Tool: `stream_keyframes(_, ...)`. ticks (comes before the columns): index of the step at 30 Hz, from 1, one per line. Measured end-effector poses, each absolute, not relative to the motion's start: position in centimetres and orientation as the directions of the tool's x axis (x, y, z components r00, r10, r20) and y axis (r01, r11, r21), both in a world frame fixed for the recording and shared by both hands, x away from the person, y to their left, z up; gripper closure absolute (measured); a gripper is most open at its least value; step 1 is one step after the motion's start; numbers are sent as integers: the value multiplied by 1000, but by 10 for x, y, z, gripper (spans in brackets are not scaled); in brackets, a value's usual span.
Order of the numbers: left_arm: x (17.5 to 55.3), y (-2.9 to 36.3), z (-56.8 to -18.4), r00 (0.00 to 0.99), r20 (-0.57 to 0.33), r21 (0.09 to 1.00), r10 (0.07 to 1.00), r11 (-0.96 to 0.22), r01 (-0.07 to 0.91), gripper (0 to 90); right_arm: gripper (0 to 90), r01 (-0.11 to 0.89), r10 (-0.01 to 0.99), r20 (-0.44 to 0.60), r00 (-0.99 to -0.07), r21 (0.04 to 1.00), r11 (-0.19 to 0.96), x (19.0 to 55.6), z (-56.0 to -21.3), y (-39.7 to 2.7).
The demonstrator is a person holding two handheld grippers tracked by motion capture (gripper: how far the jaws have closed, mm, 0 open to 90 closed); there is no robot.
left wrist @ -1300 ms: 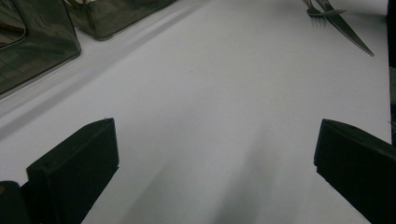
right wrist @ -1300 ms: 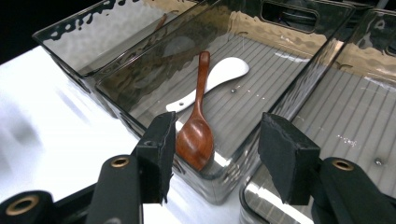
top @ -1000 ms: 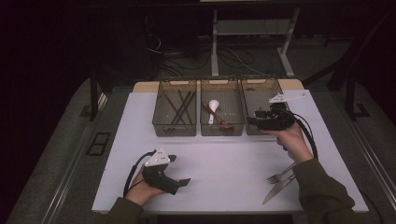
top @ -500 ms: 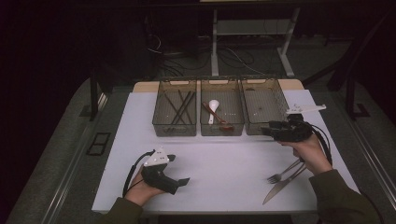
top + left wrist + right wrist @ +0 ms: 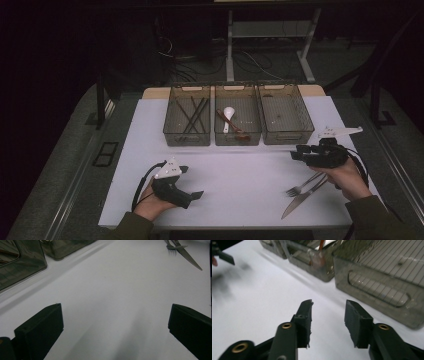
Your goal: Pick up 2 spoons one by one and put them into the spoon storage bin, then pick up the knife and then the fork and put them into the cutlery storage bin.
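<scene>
1. The right gripper (image 5: 296,154) is hovering over the white table (image 5: 240,170), just in front of the right-hand basket (image 5: 285,120), pointing toward the middle of the table. Its jaws have just been closing; they are standing part-way apart with nothing between them, as the right gripper view (image 5: 328,322) shows.
2. The fork (image 5: 302,184) and the knife (image 5: 302,197) are lying side by side on the table just under the right hand (image 5: 345,175), untouched.
3. The left gripper (image 5: 197,195) is resting low near the table's front left, jaws wide apart and holding nothing.
4. The middle basket (image 5: 237,120) is holding a white spoon (image 5: 228,116); the left basket (image 5: 188,120) is holding dark sticks (image 5: 192,114).
</scene>
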State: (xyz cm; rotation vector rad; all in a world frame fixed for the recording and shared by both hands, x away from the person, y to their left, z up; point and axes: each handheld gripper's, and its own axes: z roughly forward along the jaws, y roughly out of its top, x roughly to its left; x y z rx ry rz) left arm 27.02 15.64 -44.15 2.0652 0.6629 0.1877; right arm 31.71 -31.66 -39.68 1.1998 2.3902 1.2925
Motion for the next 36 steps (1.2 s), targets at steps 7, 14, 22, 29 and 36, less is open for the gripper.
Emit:
stream_keyframes(7,270,157,-441,842,-118,821,526,-426,381,0,692,576,708,208,-675,747,330,303,-405,-322)
stream_keyframes(14,270,158,-441,842,-119,820,527,-426,382,0,780,585,701,207,-683,729,354,289,-414,-331)
stream_keyframes(22,270,158,-442,840,-122,820,529,-423,386,0,852,609,675,236,-699,691,390,274,-425,-332)
stream_keyframes(29,268,157,-441,838,-115,818,533,-427,384,0,889,619,654,260,-710,673,405,260,-433,-331)
stream_keyframes(36,268,157,-442,837,-117,818,534,-427,387,0,889,611,621,268,-736,658,440,246,-440,-327)
